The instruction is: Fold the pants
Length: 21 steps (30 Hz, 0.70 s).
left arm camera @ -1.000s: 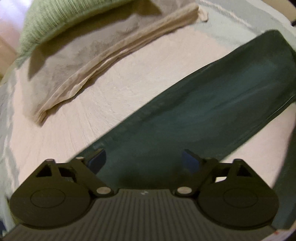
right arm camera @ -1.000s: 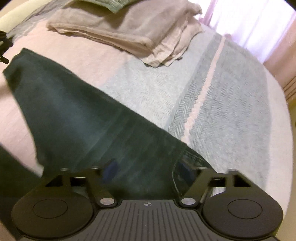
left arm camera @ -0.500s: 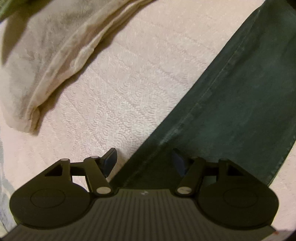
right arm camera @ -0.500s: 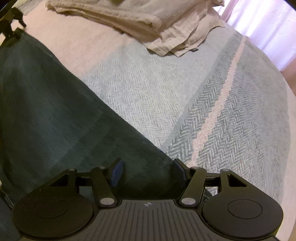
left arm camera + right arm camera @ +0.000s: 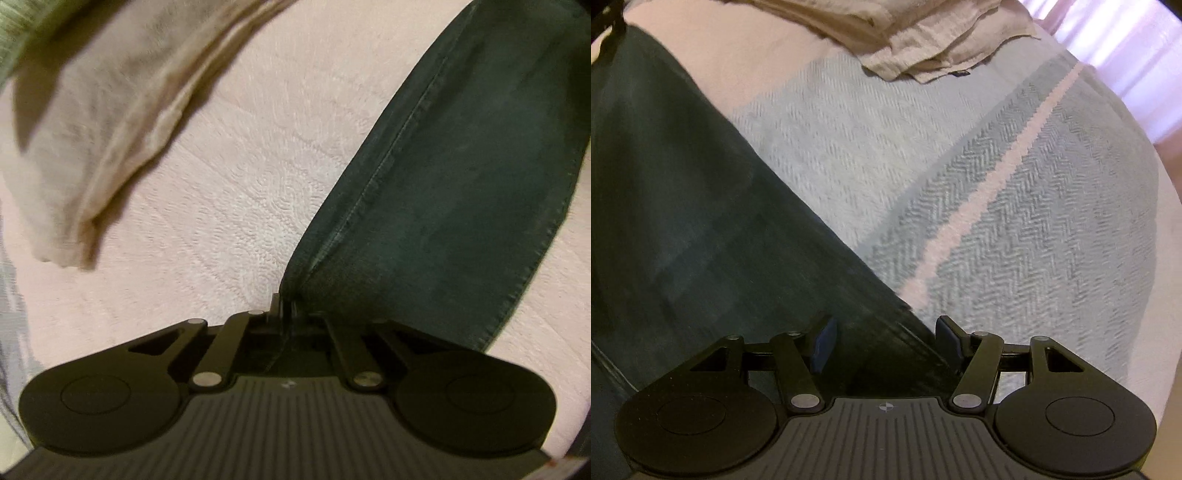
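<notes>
Pants [image 5: 450,177] of dark teal-green cloth lie spread on the bed [image 5: 229,192], one long flat leg with a stitched seam running its length and a hemmed edge along the far side. In the left wrist view the leg's long axis runs diagonally, from the left gripper [image 5: 286,306] up and away to the right; those jaws are pressed together on the seam edge, pinching a raised fold of the cloth. In the right wrist view the same dark fabric [image 5: 701,206] stretches from the right gripper [image 5: 886,339] up toward the far left, its edge a straight diagonal; those jaws stand apart, with the cloth's edge lying between them. Beneath the pants the bed cover is pale pink with a fine embossed scallop texture, and beside the pants it turns to light blue herringbone weave [image 5: 1015,229] crossed by a pink stripe. Beyond the pants sits a stack of folded beige linen [image 5: 916,40], soft and wrinkled
</notes>
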Each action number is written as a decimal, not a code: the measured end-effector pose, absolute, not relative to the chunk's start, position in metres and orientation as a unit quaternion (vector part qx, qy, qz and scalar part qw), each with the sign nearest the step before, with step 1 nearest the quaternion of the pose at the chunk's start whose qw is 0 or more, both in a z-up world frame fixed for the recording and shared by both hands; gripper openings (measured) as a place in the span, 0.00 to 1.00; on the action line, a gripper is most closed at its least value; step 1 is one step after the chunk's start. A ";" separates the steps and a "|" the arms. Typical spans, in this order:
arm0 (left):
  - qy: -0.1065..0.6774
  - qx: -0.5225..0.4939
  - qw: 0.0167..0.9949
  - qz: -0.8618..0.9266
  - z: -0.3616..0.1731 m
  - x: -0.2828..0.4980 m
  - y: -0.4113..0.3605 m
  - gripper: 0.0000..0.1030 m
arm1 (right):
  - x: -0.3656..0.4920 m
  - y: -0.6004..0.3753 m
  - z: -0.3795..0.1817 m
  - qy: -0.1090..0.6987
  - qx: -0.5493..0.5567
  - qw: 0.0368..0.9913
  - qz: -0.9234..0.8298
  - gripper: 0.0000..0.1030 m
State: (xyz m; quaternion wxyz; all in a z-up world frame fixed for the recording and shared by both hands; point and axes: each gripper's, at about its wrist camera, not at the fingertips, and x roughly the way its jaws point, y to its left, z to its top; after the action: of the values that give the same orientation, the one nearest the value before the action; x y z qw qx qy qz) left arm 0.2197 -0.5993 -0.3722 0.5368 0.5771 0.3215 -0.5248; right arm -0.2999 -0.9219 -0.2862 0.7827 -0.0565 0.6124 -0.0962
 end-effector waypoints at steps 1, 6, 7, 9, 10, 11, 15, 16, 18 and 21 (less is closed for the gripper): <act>0.318 0.577 0.540 -0.524 -0.368 0.215 -0.596 0.02 | -0.302 -0.925 -0.289 0.616 -0.059 0.780 -0.092 0.56; 0.302 0.582 0.552 -0.515 -0.358 0.200 -0.585 0.02 | -0.301 -0.942 -0.308 0.634 -0.073 0.767 -0.070 0.56; 0.298 0.585 0.553 -0.513 -0.358 0.198 -0.584 0.02 | -0.300 -0.945 -0.313 0.637 -0.080 0.764 -0.064 0.56; 0.291 0.590 0.556 -0.508 -0.354 0.190 -0.582 0.02 | -0.297 -0.951 -0.321 0.645 -0.080 0.758 -0.051 0.56; 0.289 0.592 0.558 -0.505 -0.350 0.185 -0.580 0.02 | -0.295 -0.957 -0.326 0.651 -0.072 0.755 -0.046 0.56; 0.286 0.594 0.559 -0.503 -0.347 0.180 -0.578 0.02 | -0.294 -0.960 -0.328 0.655 -0.063 0.752 -0.044 0.56; 0.278 0.607 0.557 -0.494 -0.339 0.166 -0.568 0.02 | -0.299 -0.964 -0.326 0.663 -0.040 0.746 -0.049 0.19; 0.278 0.609 0.558 -0.491 -0.337 0.163 -0.566 0.02 | -0.303 -0.960 -0.322 0.663 -0.056 0.744 -0.052 0.00; 0.274 0.612 0.563 -0.483 -0.329 0.154 -0.562 0.02 | -0.315 -0.956 -0.307 0.653 -0.053 0.754 -0.049 0.00; 0.264 0.620 0.573 -0.466 -0.316 0.141 -0.555 0.02 | -0.337 -0.945 -0.276 0.622 -0.058 0.778 -0.067 0.00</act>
State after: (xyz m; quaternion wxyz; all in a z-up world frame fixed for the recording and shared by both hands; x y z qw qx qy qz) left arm 0.1413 -0.5551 -0.3157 0.5735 0.6200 0.2642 -0.4658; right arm -0.3373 -0.9453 -0.2759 0.7782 -0.0578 0.6217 -0.0671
